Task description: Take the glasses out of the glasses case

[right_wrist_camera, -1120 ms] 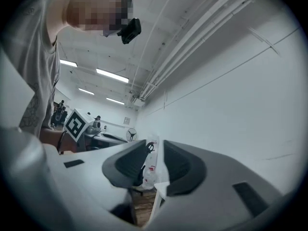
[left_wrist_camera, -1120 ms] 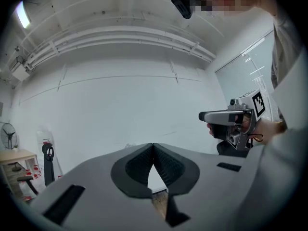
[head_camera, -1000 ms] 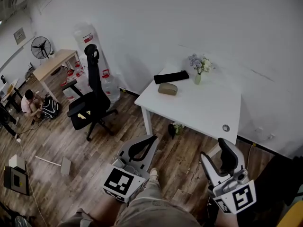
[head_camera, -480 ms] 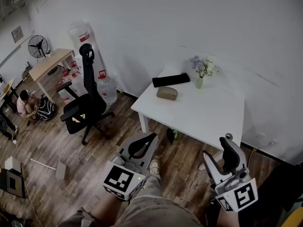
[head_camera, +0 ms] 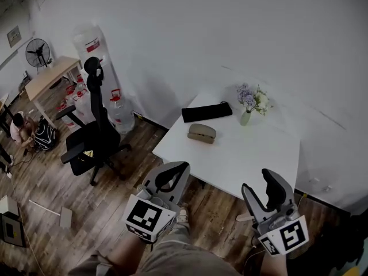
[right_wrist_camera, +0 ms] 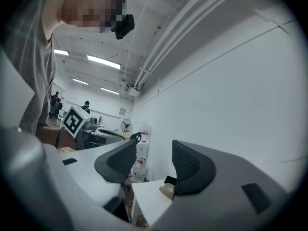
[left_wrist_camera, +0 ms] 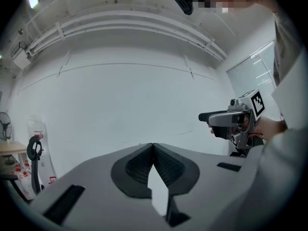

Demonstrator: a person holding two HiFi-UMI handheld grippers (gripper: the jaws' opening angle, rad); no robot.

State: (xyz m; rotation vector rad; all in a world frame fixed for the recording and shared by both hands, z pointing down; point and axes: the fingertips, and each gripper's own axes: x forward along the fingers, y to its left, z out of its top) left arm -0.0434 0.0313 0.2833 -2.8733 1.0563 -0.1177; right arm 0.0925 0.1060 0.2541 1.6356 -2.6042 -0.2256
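A tan glasses case (head_camera: 201, 133) lies shut on the white table (head_camera: 259, 154), next to a long black pouch (head_camera: 206, 111). Both grippers are held low in front of the person, short of the table and touching nothing. My left gripper (head_camera: 181, 167) is shut, its fingertips meeting with nothing between them (left_wrist_camera: 153, 146). My right gripper (head_camera: 260, 187) is open and empty (right_wrist_camera: 154, 147). In the right gripper view the glasses case (right_wrist_camera: 167, 191) peeks out by the right finger, at the table's corner. The left gripper view faces the bare wall and catches the right gripper (left_wrist_camera: 230, 121).
A small vase of flowers (head_camera: 248, 103) stands at the table's back. To the left are a black office chair (head_camera: 92, 137), water bottles (head_camera: 118, 112), a wooden desk (head_camera: 49, 76), a fan (head_camera: 37, 50) and a crouching person (head_camera: 20, 128). The floor is wood.
The head view has shifted toward the table, which now sits nearer and more central. Chair and desk have slid left. Both grippers keep their poses and jaw states.
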